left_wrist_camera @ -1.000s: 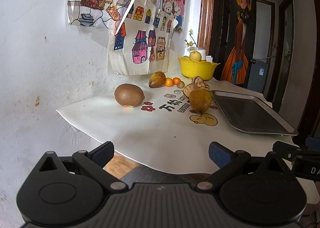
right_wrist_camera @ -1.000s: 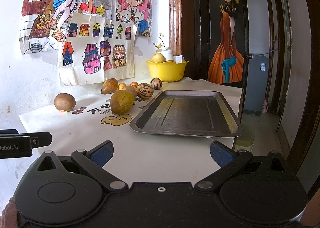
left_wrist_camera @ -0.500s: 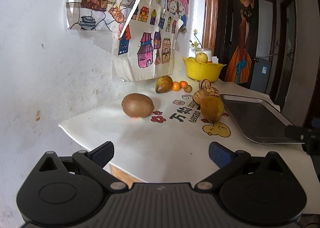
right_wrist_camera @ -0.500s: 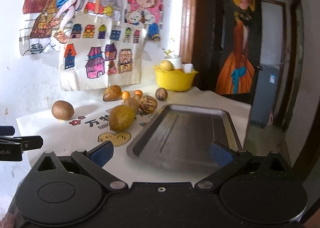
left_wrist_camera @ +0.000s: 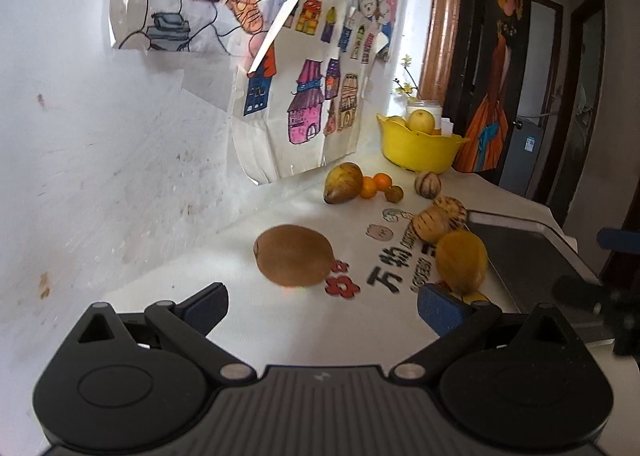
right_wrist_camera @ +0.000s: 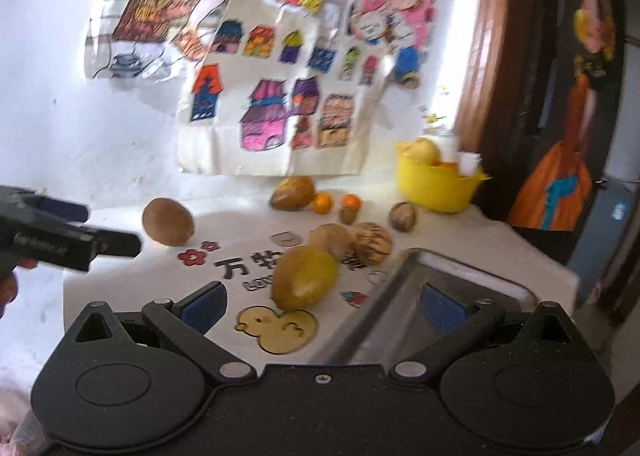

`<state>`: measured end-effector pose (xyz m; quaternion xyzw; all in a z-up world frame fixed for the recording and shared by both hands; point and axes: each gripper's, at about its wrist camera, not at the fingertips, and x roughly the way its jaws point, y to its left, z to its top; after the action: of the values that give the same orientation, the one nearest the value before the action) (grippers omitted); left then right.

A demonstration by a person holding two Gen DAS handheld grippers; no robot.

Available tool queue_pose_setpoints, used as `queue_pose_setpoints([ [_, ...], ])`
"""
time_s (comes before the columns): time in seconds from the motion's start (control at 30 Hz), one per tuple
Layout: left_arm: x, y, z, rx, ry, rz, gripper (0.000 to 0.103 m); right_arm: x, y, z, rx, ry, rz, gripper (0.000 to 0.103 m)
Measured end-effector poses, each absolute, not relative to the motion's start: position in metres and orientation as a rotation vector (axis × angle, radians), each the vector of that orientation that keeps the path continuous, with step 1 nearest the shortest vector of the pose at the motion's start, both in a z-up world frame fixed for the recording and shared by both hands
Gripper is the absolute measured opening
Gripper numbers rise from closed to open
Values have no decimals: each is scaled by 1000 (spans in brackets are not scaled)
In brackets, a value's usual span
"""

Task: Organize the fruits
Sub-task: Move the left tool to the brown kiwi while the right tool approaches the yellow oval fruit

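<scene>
Fruit lot, loose on a white printed cloth (left_wrist_camera: 224,296) over the surface, beside a wall hung with children's drawings (right_wrist_camera: 280,68). Item one: kiwi (left_wrist_camera: 295,254), lying alone nearest the left tool (left_wrist_camera: 322,302), whose fingers are spread wide with nothing between them; the kiwi sits just ahead of the gap. Item two: yellow-brown oval fruit (right_wrist_camera: 305,277), directly ahead of the right tool (right_wrist_camera: 323,300), likewise spread and empty; this fruit lies near the edge of the metal tray (right_wrist_camera: 472,272). Items three and four: two striped pale fruits (right_wrist_camera: 352,240), touching each other just behind it. Further back: a larger brownish fruit (left_wrist_camera: 343,182), two small oranges (left_wrist_camera: 375,184), a small dark round fruit (left_wrist_camera: 394,194), and one more striped fruit (left_wrist_camera: 428,184) near the yellow bowl (left_wrist_camera: 420,150), which already holds a pale round fruit. Tray: no fruit visible in the part shown. Status: judged to be the opening approach, no fruit yet gathered; each tool appears lined up on its own fruit. Next move, as judged: bring the fingers either side of the chosen fruit, press gently since round fruit may roll, then lift across to the tray or bowl; which is the intended container cannot be told.
</scene>
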<state>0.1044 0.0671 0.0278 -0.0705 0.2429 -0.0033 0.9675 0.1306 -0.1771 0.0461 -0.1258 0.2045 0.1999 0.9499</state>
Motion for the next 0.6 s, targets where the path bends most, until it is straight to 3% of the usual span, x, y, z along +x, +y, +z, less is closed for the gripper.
queue_pose_setpoints([
  [0.47, 176, 80, 10, -209, 575, 0, 102, 209, -143, 19, -262, 548, 528, 102],
  [0.6, 190, 82, 6, -215, 583, -2, 101, 224, -139, 12, -296, 555, 519, 96],
])
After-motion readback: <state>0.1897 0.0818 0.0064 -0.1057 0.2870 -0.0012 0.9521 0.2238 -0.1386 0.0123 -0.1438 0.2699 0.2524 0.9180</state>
